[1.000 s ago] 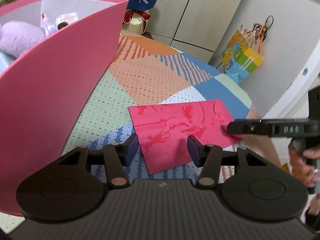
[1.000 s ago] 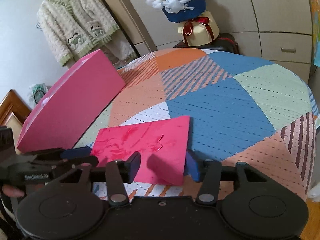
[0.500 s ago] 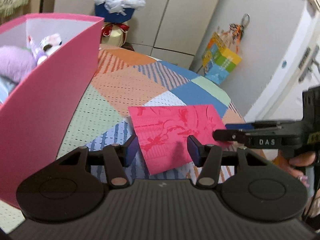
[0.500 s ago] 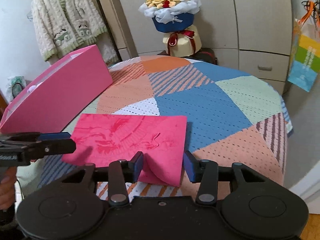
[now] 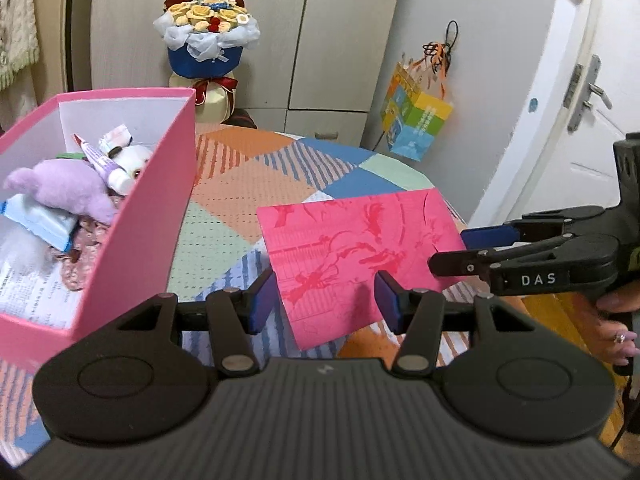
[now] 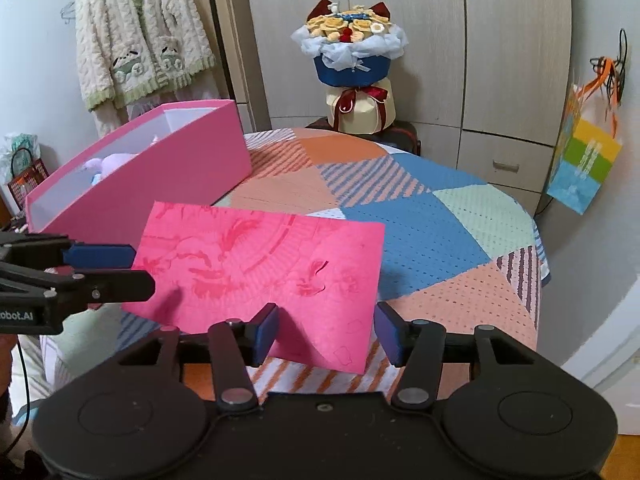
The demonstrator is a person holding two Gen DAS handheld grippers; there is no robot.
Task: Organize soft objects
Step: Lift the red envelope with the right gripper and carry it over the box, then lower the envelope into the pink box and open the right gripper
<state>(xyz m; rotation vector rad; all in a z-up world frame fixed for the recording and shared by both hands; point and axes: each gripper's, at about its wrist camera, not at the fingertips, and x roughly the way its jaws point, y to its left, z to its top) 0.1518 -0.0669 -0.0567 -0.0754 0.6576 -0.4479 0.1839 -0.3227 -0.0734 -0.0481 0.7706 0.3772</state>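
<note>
white "das" lettering on right gripper [image 5: 448,252].

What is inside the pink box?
In the pink box lie a purple plush toy, a white plush, a marker, a blue packet and printed paper. Anything beneath them is covered.

Ahead of the left gripper's [image 5: 324,300] jaws an envelope [image 5: 360,256] lies on the counter [image 5: 256,184]. A box [image 5: 136,216] stands left of them, with a plush toy [image 5: 68,192] inside. The right gripper [image 5: 448,250] sits at the envelope's right edge.
</note>
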